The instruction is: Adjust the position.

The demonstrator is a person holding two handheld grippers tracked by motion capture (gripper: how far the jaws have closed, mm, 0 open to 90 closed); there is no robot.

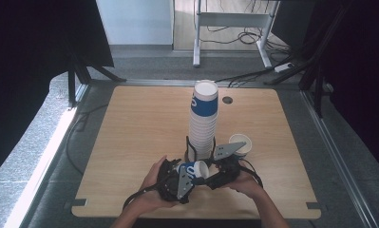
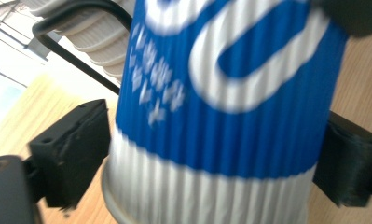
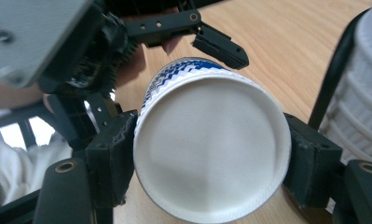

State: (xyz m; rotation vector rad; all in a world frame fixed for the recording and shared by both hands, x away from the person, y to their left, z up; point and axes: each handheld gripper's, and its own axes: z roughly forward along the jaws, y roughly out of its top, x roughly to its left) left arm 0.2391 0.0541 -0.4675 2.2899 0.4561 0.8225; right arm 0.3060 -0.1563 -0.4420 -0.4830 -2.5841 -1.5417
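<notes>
I have the light, easily crushed blue-and-white ribbed paper cup (image 1: 193, 170) lying sideways low over the table's near edge, my right gripper (image 3: 211, 154) pinching its rim end gently while my left gripper (image 2: 211, 154) stands spread around its body.

cup (image 2: 221, 116): ribbed paper, matt; tools: black matt plastic; table (image 1: 130, 142): smooth wood-grain

Left tongs (image 1: 193, 172) agape — right tongs (image 1: 207, 174) clamped
</notes>
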